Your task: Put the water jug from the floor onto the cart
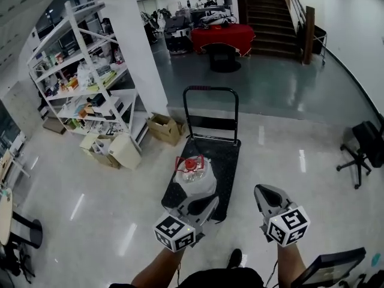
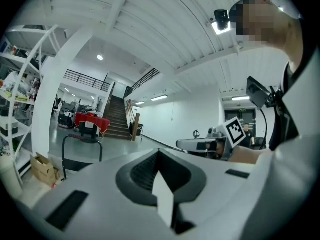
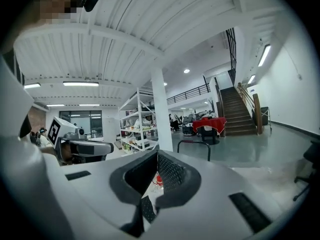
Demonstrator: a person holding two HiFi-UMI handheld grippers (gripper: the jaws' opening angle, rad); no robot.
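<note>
The clear water jug (image 1: 193, 176), with a red cap and red carry handle, stands on the near end of the black platform cart (image 1: 227, 158). The cart's push handle (image 1: 210, 90) rises at its far end. My left gripper (image 1: 207, 204) hovers just in front of the jug, shut and empty. To the right of the cart's near corner my right gripper (image 1: 262, 192) is also shut with nothing in it. In the right gripper view the jug's red cap (image 3: 158, 180) shows just past the closed jaws. The left gripper view looks over the cart handle (image 2: 80, 139).
White shelving (image 1: 78, 71) and cardboard boxes (image 1: 163, 128) stand left of the cart beside a white pillar (image 1: 141, 47). A black office chair (image 1: 363, 146) is at the right. A red-covered table (image 1: 223, 36) and stairs (image 1: 273, 17) lie beyond. My shoe (image 1: 235, 258) is behind the cart.
</note>
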